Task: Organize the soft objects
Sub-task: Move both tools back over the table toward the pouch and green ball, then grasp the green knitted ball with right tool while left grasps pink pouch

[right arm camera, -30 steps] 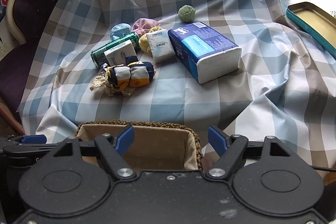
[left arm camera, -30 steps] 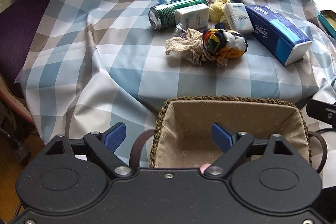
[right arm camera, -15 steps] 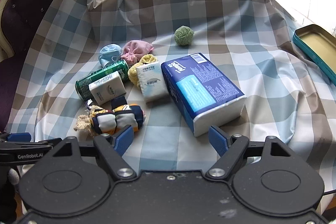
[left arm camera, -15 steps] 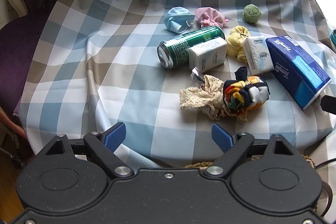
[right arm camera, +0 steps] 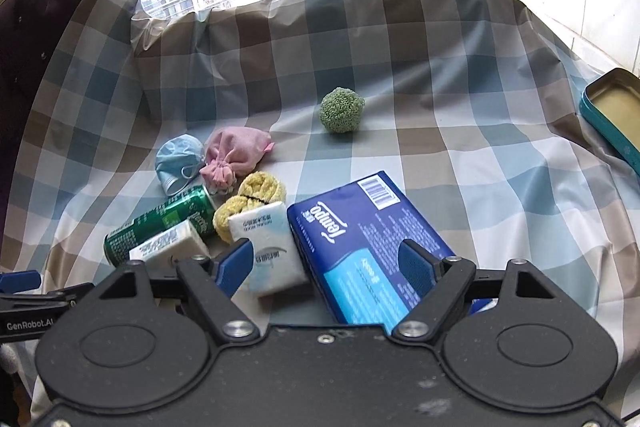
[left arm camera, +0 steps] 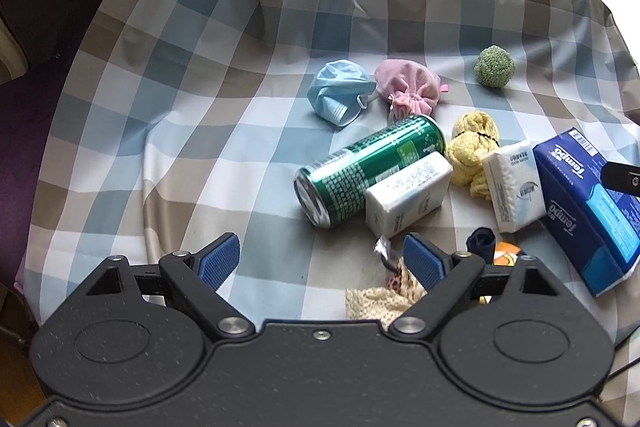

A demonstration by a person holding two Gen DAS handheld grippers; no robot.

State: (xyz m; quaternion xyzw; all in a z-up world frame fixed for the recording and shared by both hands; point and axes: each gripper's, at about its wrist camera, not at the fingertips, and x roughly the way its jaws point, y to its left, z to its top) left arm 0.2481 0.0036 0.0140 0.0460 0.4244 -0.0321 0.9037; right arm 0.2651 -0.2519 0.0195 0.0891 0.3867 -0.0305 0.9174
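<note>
Soft things lie on the checked tablecloth (left arm camera: 208, 99): a blue face mask (left arm camera: 338, 97) (right arm camera: 178, 161), a pink pouch (left arm camera: 408, 91) (right arm camera: 236, 155), a yellow cloth (left arm camera: 474, 151) (right arm camera: 256, 197), a green ball (left arm camera: 494, 66) (right arm camera: 342, 109) and a lace cloth (left arm camera: 384, 297) with a dark multicoloured bundle (left arm camera: 486, 243) half hidden behind my left gripper. My left gripper (left arm camera: 322, 261) is open and empty, just short of the green can (left arm camera: 368, 169). My right gripper (right arm camera: 328, 265) is open and empty above the white tissue pack (right arm camera: 268, 251) and the blue Tempo pack (right arm camera: 368, 247).
A small white box (left arm camera: 406, 199) (right arm camera: 172, 247) leans on the can (right arm camera: 160, 223). The white tissue pack (left arm camera: 514, 187) and the Tempo pack (left arm camera: 584, 203) lie at the right. A teal tin (right arm camera: 614, 111) sits at the far right. A dark chair (right arm camera: 28, 39) stands left.
Both grippers have moved forward over the table. The wicker basket has dropped out of both views and the objects now look nearer. Both grippers stay open.
</note>
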